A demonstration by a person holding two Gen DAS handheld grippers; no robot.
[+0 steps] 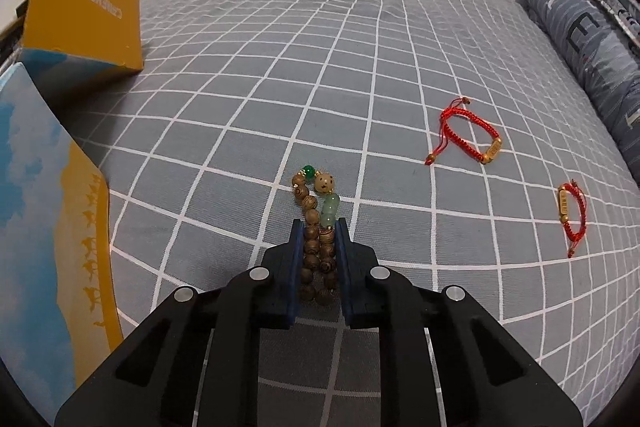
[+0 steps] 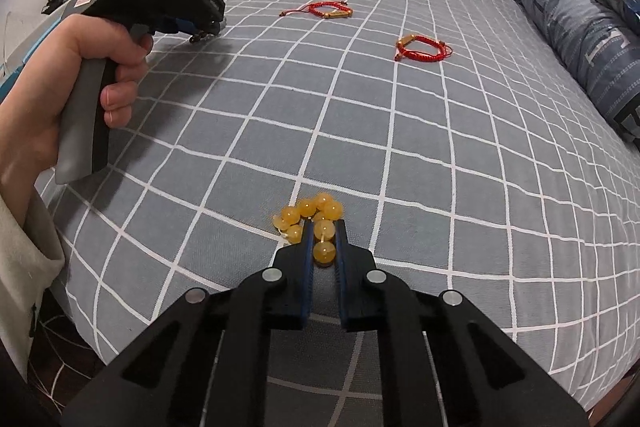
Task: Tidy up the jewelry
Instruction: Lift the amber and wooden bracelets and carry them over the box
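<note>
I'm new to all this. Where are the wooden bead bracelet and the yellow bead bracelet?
wooden bead bracelet [image 1: 311, 205], left wrist view, brown bead beyond the fingers.
yellow bead bracelet [image 2: 324, 229], right wrist view, bead between the fingers.

The box at nine o'clock is cut by the frame edge; the jaws hide part of the wooden bracelet.

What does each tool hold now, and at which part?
Left tool: shut on the wooden bracelet, gripping its plain brown beads. Right tool: shut on the yellow bracelet, gripping two beads at its near end.
</note>
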